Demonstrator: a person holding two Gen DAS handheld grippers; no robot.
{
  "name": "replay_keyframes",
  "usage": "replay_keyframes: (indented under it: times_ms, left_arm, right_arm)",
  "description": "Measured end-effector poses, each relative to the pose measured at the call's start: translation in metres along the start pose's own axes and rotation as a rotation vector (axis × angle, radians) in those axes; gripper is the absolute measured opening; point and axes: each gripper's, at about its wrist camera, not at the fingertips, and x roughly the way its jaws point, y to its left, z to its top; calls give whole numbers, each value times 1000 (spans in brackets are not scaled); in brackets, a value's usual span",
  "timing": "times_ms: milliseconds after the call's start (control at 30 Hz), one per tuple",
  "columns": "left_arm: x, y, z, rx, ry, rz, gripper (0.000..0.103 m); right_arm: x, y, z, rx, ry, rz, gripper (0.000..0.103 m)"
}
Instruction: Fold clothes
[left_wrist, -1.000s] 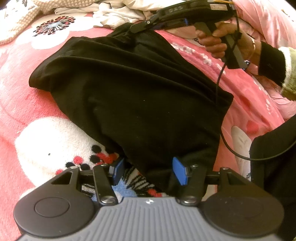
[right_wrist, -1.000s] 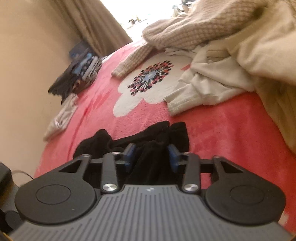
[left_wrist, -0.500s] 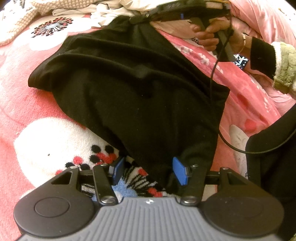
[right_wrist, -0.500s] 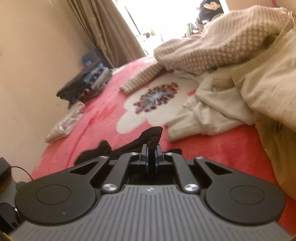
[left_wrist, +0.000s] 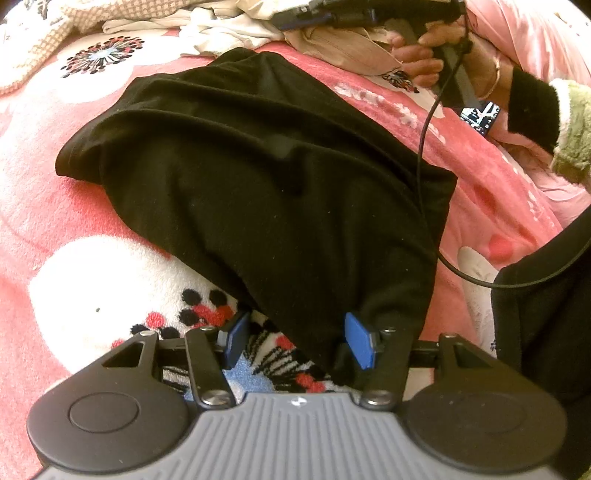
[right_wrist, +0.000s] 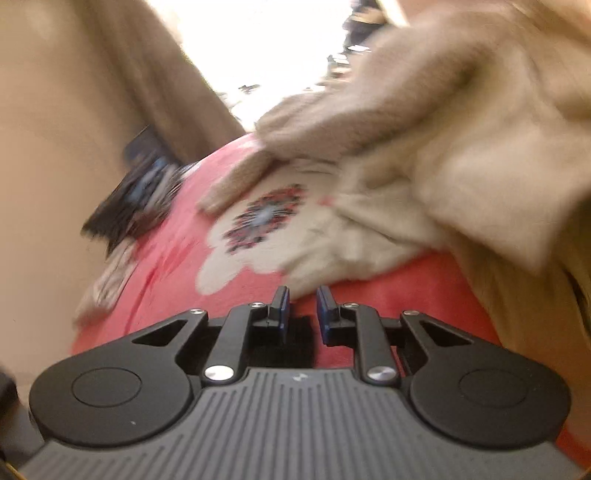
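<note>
- The garment (left_wrist: 266, 177) is spread on the blanket (left_wrist: 74, 229), before the left gripper (left_wrist: 295, 343).
- Behind it, seemingly, heaped clothes (left_wrist: 229, 26) are piled.

Black garment (left_wrist: 266, 184), rumpled, spread flat on pink blanket (left_wrist: 44, 206)

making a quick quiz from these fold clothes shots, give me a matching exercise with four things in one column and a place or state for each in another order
Things:
1. black garment
2. left gripper
3. right gripper
4. cream clothes pile

Places or states:
A. open, fingers either side of a dark fabric edge
B. heaped on the far part of the bed, beyond the flower print
C. spread over the pink blanket
D. open, nothing between its fingers

Pairs: 1-C, 2-A, 3-D, 4-B
</note>
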Motion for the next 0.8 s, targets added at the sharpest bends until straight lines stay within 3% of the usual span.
replay_keyframes:
  times_ms: [67, 133, 233, 567, 600, 700, 800]
  left_arm:
    - [1, 0, 1, 5, 1, 4, 58]
    - [-2, 1, -3, 5, 1, 6, 58]
    - [-2, 1, -4, 5, -2, 5, 58]
    - [-2, 2, -7, 12, -12, -10, 58]
    - [-2, 2, -7, 13, -13, -10, 58]
    - [-4, 1, -8, 16, -17, -10, 58]
    - [-3, 1, -9, 19, -18, -10, 58]
  right_arm:
    - [7, 26, 2, -128, 39, 46, 17]
    - [23, 49, 1, -262, 96, 81, 26]
    - [50, 76, -2, -445, 185, 112, 27]
    - [85, 100, -9, -679, 398, 192, 32]
    - [89, 101, -11, -684, 405, 184, 30]
    - [90, 104, -16, -709, 410, 166, 3]
    - [75, 105, -6, -705, 310, 158, 0]
